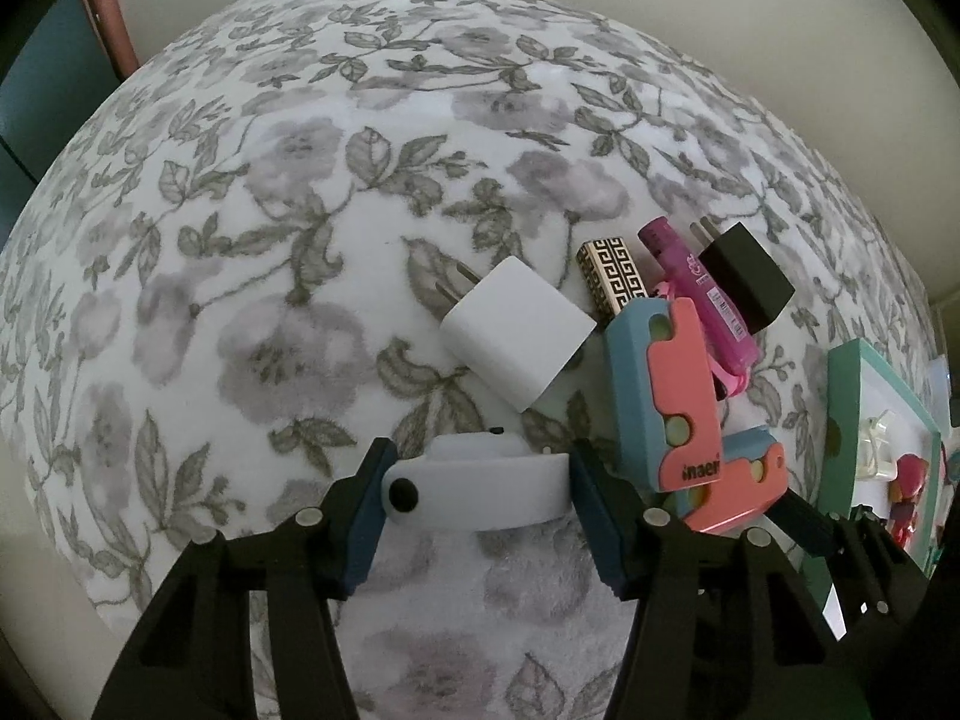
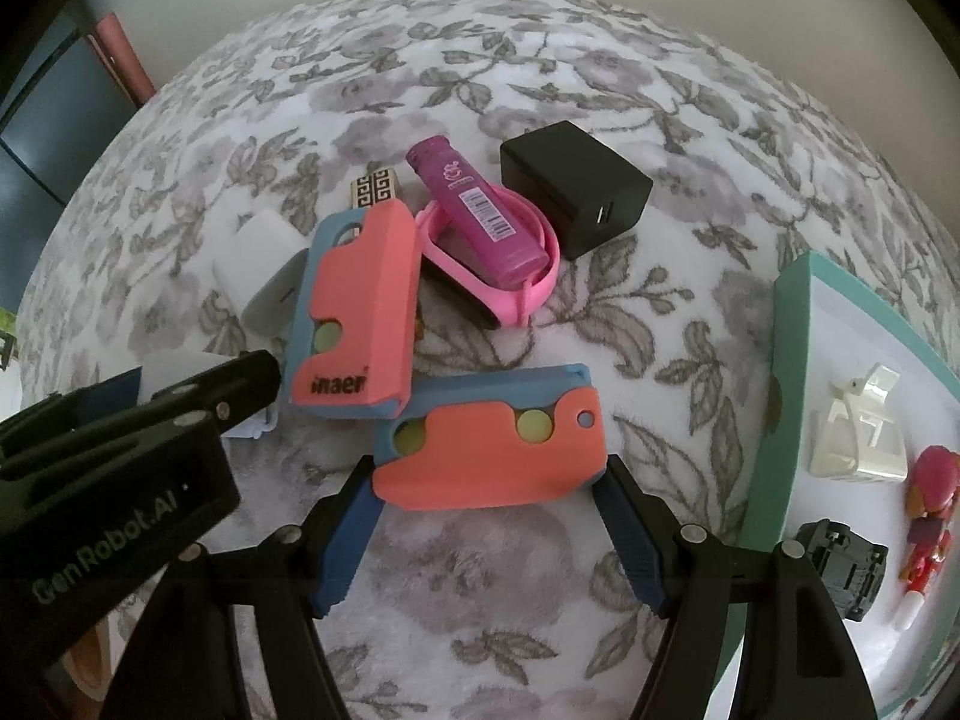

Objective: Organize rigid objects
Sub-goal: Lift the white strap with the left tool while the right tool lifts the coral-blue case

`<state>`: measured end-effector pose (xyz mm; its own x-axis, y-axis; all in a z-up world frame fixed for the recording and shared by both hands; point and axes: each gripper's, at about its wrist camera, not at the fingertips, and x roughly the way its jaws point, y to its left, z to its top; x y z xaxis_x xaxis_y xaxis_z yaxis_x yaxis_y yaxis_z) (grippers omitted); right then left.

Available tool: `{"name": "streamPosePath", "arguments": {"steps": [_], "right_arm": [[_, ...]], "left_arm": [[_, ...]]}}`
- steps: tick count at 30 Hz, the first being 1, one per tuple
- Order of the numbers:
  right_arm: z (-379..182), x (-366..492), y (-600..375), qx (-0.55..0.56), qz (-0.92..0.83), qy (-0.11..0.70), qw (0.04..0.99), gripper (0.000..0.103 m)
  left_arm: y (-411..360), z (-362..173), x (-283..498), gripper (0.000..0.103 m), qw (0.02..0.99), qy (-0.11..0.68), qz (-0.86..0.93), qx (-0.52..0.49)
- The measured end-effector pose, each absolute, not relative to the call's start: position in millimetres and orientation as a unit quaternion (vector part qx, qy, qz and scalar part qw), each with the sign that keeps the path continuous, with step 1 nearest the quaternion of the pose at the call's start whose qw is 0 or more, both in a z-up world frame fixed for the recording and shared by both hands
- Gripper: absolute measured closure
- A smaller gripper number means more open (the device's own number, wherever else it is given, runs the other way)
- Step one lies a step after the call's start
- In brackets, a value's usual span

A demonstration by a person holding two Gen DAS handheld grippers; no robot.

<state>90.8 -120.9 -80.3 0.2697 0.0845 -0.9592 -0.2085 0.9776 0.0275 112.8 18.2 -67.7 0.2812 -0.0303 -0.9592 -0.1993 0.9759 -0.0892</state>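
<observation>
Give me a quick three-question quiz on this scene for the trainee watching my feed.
1. Multiple choice: what sits between the fingers of the left gripper? A) white band B) black charger C) toy figure
2. True or false: the purple tube lies across the pink band.
3. Count: how many pink-and-blue cases lie on the floral cloth?
Key: 1 A. 2 true. 3 two: one between the fingers of the right gripper, the other just beyond it.
</observation>
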Motion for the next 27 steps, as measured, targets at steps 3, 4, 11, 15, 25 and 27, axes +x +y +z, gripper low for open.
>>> {"name": "streamPosePath", "arguments": {"steps": [3, 4, 11, 15, 25, 27], "right_arm": [[-79, 89, -113, -0.055, 0.089, 0.597, 0.796, 0.027], [-80, 90, -110, -0.057, 0.088, 0.596, 0.796, 0.027], [-81, 99, -101, -0.059, 0.088, 0.589, 0.801, 0.025], [-83, 106, -101, -0.058, 0.088, 0.587, 0.803, 0.025], [-90, 114, -96, -0.062, 0.088, 0.581, 0.807, 0.020], [-90, 115, -95, -0.062, 0.087, 0.582, 0.807, 0.020]], "left_arm": [[19, -68, 113, 0.043, 0.795, 0.597, 0.053, -0.093], [19, -68, 114, 0.043, 0.795, 0.598, 0.054, -0.092], [21, -74, 114, 0.042, 0.788, 0.605, 0.053, -0.100], [21, -77, 114, 0.042, 0.789, 0.605, 0.051, -0.097], [17, -83, 115, 0.042, 0.789, 0.606, 0.051, -0.088], [15, -85, 115, 0.042, 0.789, 0.607, 0.051, -0.084]]}}
